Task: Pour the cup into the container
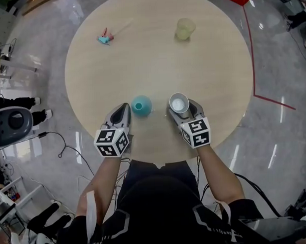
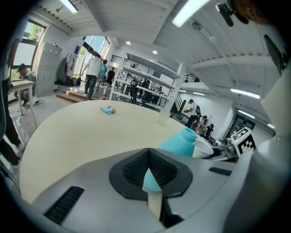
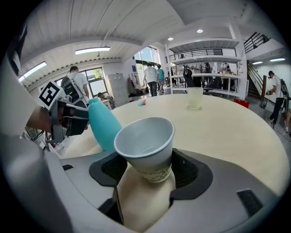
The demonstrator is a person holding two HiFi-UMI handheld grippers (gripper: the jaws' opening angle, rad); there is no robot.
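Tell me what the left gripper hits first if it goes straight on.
Probably the teal bottle, just ahead of the left gripper and slightly right; it might instead slip past onto the table.

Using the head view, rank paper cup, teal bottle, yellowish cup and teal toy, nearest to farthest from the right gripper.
1. paper cup, in its jaws.
2. teal bottle, just left.
3. yellowish cup, far side ahead.
4. teal toy, far left.

Bottle [image 1: 141, 105] just left of cup [image 1: 179, 103] near table [image 1: 156, 64] edge, tumbler [image 1: 185, 29] far behind
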